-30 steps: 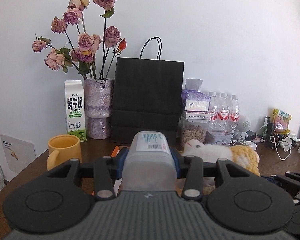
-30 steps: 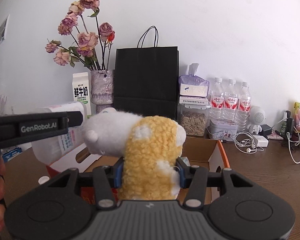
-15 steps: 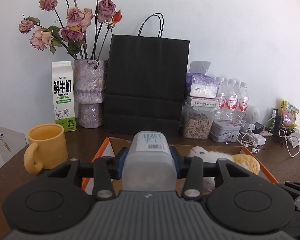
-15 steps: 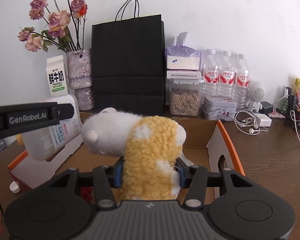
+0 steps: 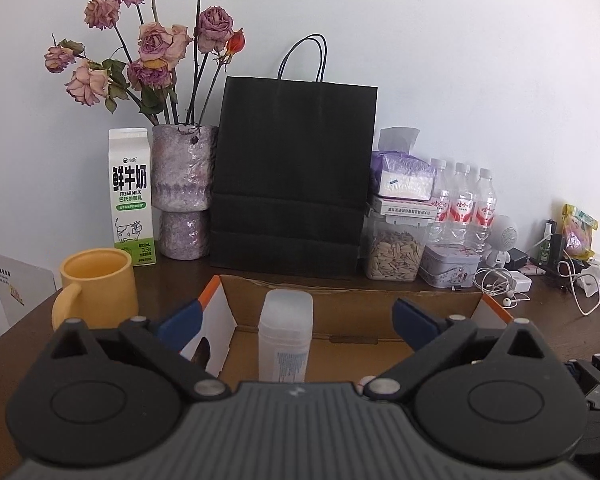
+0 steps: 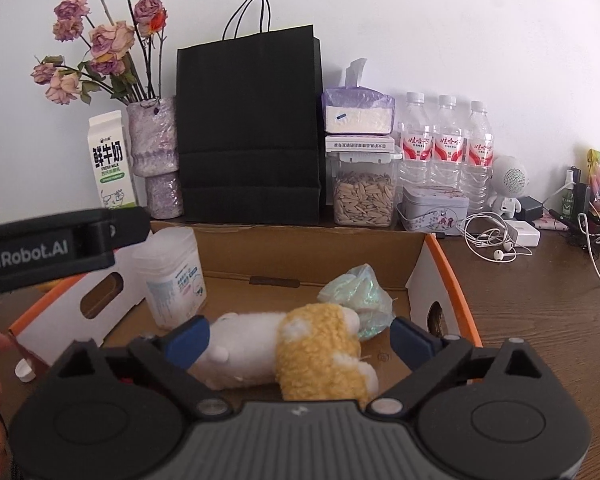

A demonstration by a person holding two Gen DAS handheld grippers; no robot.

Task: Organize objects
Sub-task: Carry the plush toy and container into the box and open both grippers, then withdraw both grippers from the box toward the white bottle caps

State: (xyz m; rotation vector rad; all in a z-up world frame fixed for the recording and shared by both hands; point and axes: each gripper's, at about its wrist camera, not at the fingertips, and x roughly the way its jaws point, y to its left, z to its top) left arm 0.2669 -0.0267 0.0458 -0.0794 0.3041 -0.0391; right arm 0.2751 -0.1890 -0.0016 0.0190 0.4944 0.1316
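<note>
A translucent plastic jar with a white label stands upright in the open cardboard box, near its left wall; it also shows in the right wrist view. My left gripper is open around it, jaws wide and apart from it. A white and yellow plush toy lies on the floor of the cardboard box. My right gripper is open over the toy, not holding it. A crumpled pale green bag lies behind the toy.
Along the wall stand a milk carton, a vase of dried roses, a black paper bag, a seed jar, water bottles and a tin. A yellow mug sits left of the box. Cables and earphones lie right.
Both grippers lowered into the box and opened. The jar now stands free in the box and the plush toy lies on the box floor.
</note>
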